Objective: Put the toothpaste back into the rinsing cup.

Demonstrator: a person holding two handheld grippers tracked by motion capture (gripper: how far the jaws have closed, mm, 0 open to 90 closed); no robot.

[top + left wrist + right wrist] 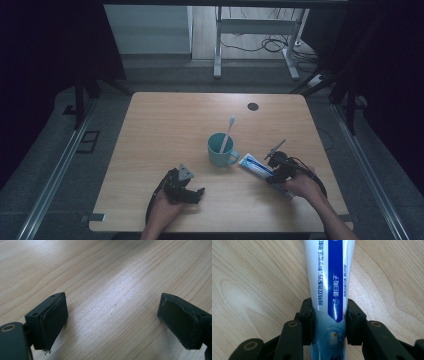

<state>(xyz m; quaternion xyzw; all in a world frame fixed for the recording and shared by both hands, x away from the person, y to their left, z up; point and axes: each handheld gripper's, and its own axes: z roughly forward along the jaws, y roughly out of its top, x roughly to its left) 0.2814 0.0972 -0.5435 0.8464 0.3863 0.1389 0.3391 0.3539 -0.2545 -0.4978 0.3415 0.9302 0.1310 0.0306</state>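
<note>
High view findings, largest item first: the desk [165, 125] is a light wooden top; a dark round spot [253, 106] sits near its far edge, right of centre; the far left corner and the left edge carry nothing. A teal mug [220, 150] stands upright right of the desk's centre, handle turned toward the near right corner; a toothbrush [228, 131] stands in it, head up and leaning toward the far right corner.

The toothpaste tube [255, 167] lies flat just beside the mug's handle, on the side toward the right edge, running diagonally toward the near right corner; whether it touches the handle cannot be told. The right gripper [276, 172] is on the tube's nearer end, held by the person's right hand [300, 187] close to the near right corner; in the right gripper view the tube [328, 290] passes between the two black jaws, and both pads press against its sides, so the jaws are clamped on it; the tube rests on the wood there.

The left gripper [195, 194] rests by the near edge, left of centre, in the left hand [162, 210], well apart from the mug; in the left gripper view its fingers [53, 320] stand wide apart with bare desk [112, 290] between them, holding nothing.
</note>
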